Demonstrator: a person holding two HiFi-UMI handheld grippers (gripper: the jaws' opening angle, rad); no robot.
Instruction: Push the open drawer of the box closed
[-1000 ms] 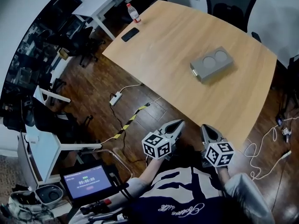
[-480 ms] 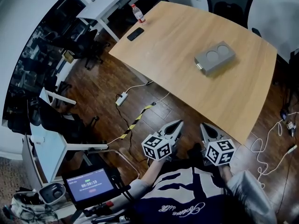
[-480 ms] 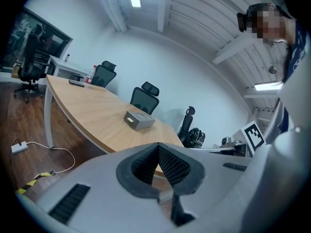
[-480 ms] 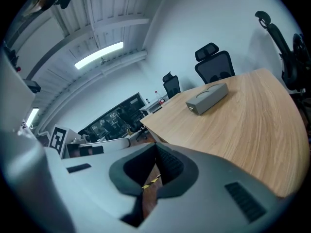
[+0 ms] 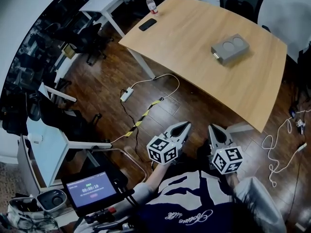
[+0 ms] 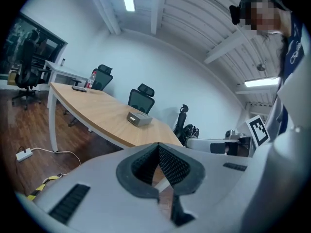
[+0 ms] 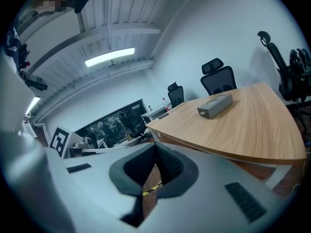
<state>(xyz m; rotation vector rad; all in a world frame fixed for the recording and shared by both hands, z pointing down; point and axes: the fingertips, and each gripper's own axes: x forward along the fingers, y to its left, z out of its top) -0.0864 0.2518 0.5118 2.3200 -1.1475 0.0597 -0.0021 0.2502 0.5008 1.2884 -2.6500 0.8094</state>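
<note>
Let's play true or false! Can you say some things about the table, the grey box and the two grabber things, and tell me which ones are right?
1. The grey box sits on the wooden table. True.
2. The left gripper is touching the box. False: it is held close to the person's body, over the floor, well apart from the table.
3. A dark phone lies on the table. True.
4. The right gripper is holding a cup. False: its jaws are together with nothing between them.
5. The white power strip lies on the table. False: it lies on the wood floor beside the table.
6. The box has two round hollows on top. True.
</note>
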